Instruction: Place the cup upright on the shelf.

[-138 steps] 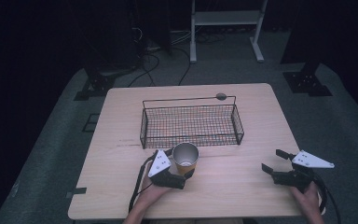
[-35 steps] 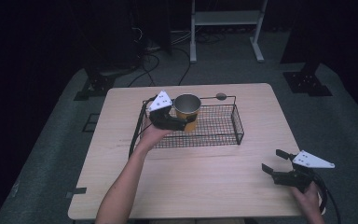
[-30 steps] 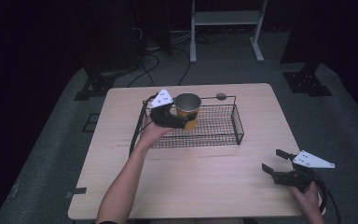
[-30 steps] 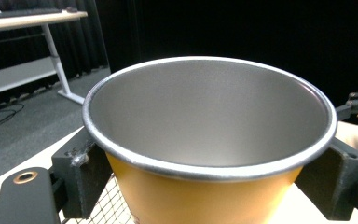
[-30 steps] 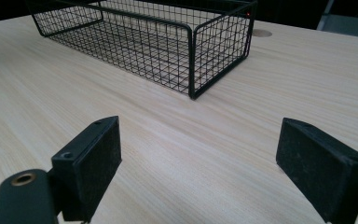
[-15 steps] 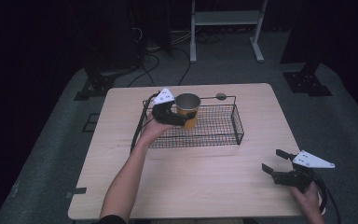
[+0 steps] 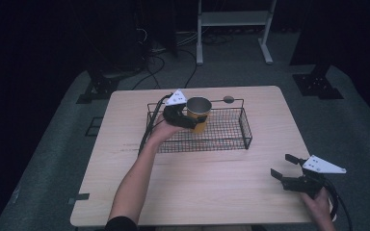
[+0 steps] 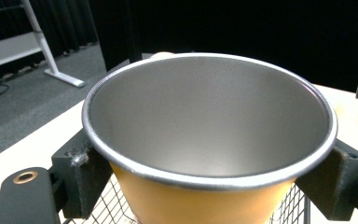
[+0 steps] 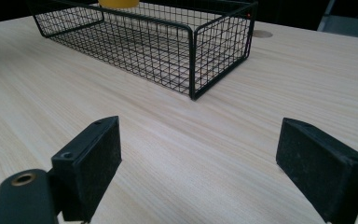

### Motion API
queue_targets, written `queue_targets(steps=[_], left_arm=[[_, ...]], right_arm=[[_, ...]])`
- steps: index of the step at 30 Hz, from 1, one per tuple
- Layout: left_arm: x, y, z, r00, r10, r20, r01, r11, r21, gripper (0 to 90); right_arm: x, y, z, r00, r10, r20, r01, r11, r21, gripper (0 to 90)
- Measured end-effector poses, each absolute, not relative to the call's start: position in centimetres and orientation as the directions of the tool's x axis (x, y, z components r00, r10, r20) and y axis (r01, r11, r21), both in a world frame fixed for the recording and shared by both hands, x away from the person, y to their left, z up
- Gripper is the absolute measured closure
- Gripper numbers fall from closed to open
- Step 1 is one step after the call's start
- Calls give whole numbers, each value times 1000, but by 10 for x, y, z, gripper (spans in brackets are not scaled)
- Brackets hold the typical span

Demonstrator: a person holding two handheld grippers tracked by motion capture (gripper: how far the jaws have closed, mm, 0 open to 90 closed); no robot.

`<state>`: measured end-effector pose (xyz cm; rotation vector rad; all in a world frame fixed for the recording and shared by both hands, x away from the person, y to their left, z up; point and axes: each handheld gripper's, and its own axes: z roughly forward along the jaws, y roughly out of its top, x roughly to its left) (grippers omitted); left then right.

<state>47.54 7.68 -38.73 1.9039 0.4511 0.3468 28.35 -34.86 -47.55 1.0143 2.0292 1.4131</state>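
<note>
My left gripper [image 7: 189, 117] is clamped on the yellow cup with the silver metal lining [image 7: 198, 114], a jaw on each side just under the rim, holding it upright over the left half of the black wire basket [image 7: 231, 139]. The left gripper view looks straight into the bare steel bowl [image 8: 209, 121], which the high view cannot see into, with basket mesh below it. My right gripper [image 7: 285, 169] rests near the right front corner of the pale wooden table [image 7: 207, 187], jaws spread wide with nothing between them. The right gripper view shows the basket's near corner [image 9: 193, 60] and the cup's yellow base [image 9: 117, 3] beyond. A round grey grommet [image 7: 228, 99] sits just behind the basket. Bare tabletop lies between basket and front edge
</note>
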Motion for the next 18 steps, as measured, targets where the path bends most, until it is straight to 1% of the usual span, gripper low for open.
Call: queue_targets(steps=[11,15,18], left_arm=[[485,72,-397,888,459,18,170,-365,915,138],[486,71,-399,888,458,43,161,-396,904,137],[488,70,-403,890,453,41,168,-411,896,137]], right_arm=[[283,-348,-476,-622,782,35,305,201,931,130],[283,-349,-475,-621,783,36,305,199,931,130],[283,-348,-476,-623,782,35,305,201,931,130]])
